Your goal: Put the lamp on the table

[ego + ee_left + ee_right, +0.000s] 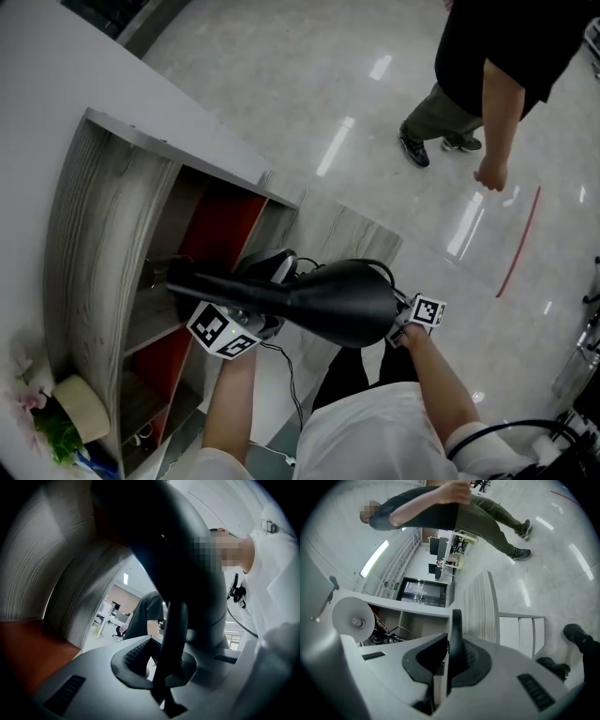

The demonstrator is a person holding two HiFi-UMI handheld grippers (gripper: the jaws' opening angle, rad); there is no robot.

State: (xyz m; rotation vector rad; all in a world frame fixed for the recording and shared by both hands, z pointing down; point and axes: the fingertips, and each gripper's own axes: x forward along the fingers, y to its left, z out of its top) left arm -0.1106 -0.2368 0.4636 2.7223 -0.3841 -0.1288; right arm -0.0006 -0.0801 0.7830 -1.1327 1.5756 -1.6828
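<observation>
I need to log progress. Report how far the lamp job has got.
Done: the black lamp is gripped, left tongs shut on a thin bar of it, right tongs on a thin edge. In hand: it hangs in the air by the wood-grain shelf unit, resting on nothing. Left: setting it on the white tabletop, probably the target, and letting go.
</observation>
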